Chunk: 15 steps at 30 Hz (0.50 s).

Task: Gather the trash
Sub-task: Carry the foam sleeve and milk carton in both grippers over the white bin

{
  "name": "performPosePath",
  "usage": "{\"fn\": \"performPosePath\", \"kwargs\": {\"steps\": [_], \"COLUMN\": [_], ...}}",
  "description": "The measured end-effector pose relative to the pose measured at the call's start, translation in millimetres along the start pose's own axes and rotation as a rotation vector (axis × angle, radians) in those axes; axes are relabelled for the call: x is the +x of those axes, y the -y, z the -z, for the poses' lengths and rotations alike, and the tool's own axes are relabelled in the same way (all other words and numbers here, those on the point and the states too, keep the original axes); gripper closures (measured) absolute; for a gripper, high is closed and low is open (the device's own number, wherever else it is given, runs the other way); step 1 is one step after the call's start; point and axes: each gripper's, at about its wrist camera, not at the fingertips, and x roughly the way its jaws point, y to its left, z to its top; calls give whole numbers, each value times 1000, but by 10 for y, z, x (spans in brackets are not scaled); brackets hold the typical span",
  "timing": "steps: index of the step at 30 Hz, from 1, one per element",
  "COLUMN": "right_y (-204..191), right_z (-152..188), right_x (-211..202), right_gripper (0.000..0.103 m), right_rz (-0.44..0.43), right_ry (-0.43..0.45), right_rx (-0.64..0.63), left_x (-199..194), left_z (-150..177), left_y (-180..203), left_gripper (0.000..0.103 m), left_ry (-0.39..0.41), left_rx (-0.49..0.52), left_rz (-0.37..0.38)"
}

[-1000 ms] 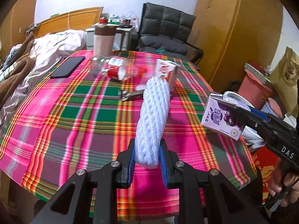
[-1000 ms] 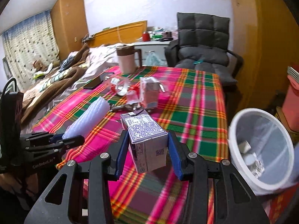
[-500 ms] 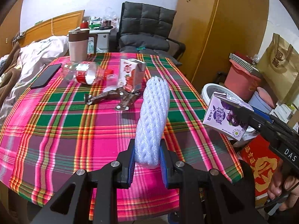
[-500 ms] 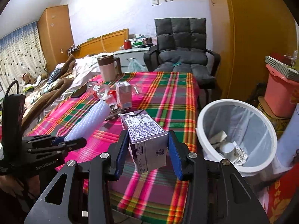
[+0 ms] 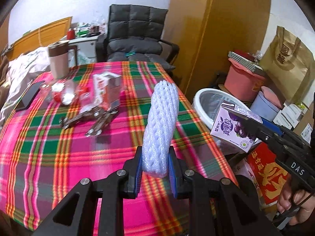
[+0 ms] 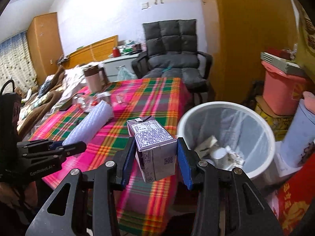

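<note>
My left gripper [image 5: 155, 169] is shut on a white foam net sleeve [image 5: 160, 122], held upright over the plaid table's [image 5: 59, 157] right front part. My right gripper [image 6: 154, 163] is shut on a purple juice carton [image 6: 152, 147], held in the air at the table's right edge, beside a white trash bin [image 6: 226, 106] with a clear liner and some trash inside. In the left wrist view the carton [image 5: 233, 126] hangs in front of the bin [image 5: 208, 100]. On the table lie a red-and-white carton [image 5: 106, 90], a crushed plastic bottle [image 5: 63, 92] and crumpled wrappers [image 5: 86, 118].
A tan jug [image 5: 58, 61] and a black phone [image 5: 30, 97] sit on the table's far left. A dark armchair [image 5: 135, 39] stands behind the table. A pink bucket [image 6: 281, 90], a light blue container [image 6: 299, 131] and a red box [image 6: 295, 202] crowd the floor around the bin.
Both grippers have swung right with their loads. The trash bin has come closer and larger in the right wrist view; the table items have slid left in the left wrist view.
</note>
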Motion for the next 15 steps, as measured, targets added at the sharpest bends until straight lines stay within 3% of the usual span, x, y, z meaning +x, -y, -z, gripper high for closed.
{"fn": "performPosePath", "kwargs": {"steps": [15], "right_y": [743], "right_z": [46], "right_x": [-36], "right_gripper": [59], "right_rz": [191], "right_ry": [-32], "right_rx": [116], "left_x": [625], "left_z": [-423], "left_y": [863], "left_gripper": [79], "left_ry": [-45], "left_rx": [140], "left_rz": [148]}}
